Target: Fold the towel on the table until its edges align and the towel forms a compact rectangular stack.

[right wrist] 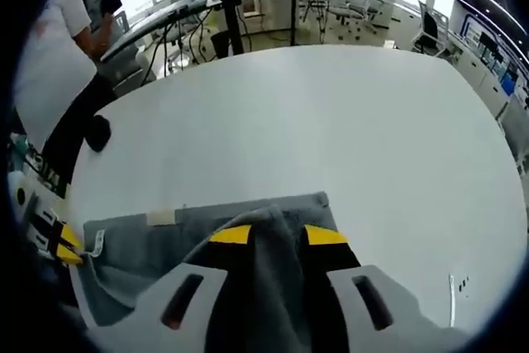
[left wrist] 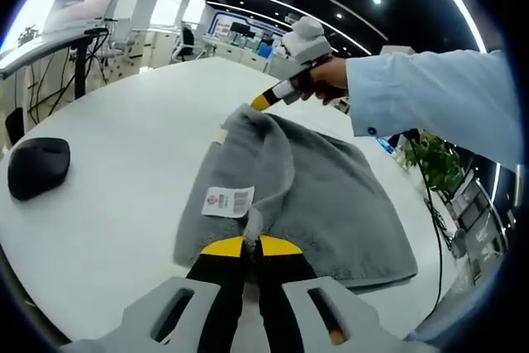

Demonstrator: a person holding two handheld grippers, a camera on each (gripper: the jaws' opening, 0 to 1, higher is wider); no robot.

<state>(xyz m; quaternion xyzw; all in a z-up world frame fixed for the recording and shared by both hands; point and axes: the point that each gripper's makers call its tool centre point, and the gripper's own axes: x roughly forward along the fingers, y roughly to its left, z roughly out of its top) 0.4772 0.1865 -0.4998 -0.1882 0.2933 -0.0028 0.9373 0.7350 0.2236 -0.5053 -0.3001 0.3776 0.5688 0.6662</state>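
Grey towel (left wrist: 318, 183) lying on the white table (left wrist: 124, 171), partly folded, one edge lifted and doubled over toward the middle, white barcode label (left wrist: 228, 202) showing on the turned-up side. Left gripper (left wrist: 251, 245) with yellow-tipped jaws drawn narrow, pinching a small tuft of the towel's near edge just below the label. In the left gripper view, right gripper (left wrist: 263, 102) seen at the towel's far corner, yellow tip touching the cloth, held by a hand (left wrist: 325, 80) in a light blue sleeve (left wrist: 434, 97). In the right gripper view, right gripper (right wrist: 277, 236) with a thick fold of towel (right wrist: 264, 287) bunched between its jaws, jaws apart only by the width of that fold. Small pale tag (right wrist: 161, 217) visible along the towel's far edge. Left gripper (right wrist: 66, 247) seen at the towel's left corner. Black mouse (left wrist: 37, 165) resting near the table's left edge, well apart from the towel. Person in white top (right wrist: 54, 55) standing beyond the table's edge.
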